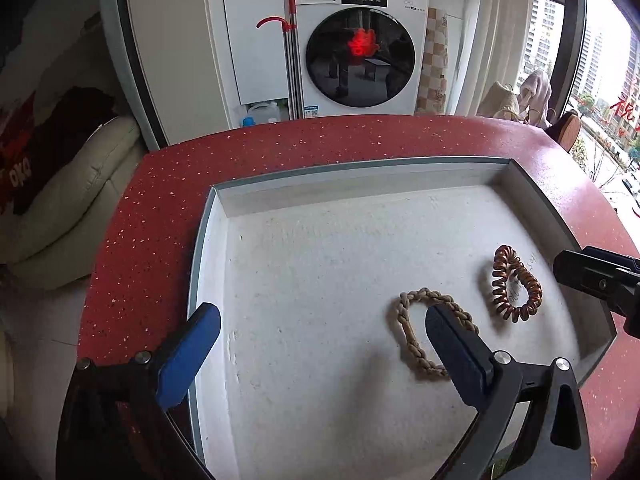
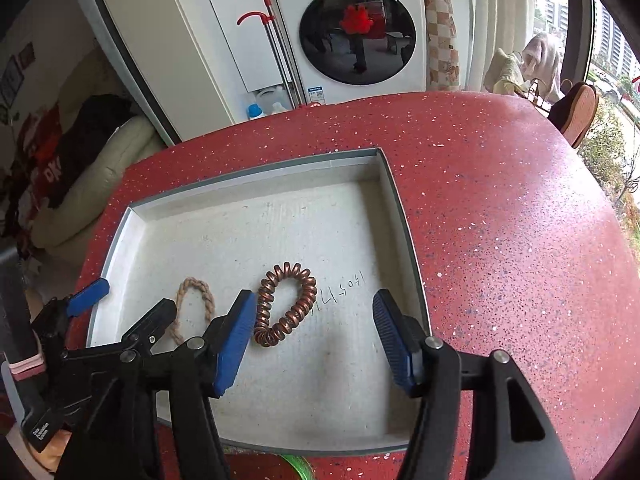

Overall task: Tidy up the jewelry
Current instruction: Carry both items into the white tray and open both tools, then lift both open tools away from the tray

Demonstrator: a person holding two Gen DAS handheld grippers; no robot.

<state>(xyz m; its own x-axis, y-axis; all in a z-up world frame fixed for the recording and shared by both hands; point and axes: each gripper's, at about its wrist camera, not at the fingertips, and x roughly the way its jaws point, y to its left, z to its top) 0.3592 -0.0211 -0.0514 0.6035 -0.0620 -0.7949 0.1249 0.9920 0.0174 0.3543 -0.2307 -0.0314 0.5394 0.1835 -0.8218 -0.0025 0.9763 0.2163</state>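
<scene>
Two hair ties lie loose in a shallow white tray on a speckled red table: the braided beige tie at the tray's five o'clock in the left wrist view, the copper spiral tie just beside it. The left gripper stands spread wide, one finger over the braid; the right gripper is parted, pinching nothing. Any closing sweep risks snagging a tie and dragging it off

left gripper gapes wide (empty); right gripper parted, both angled down.
</scene>
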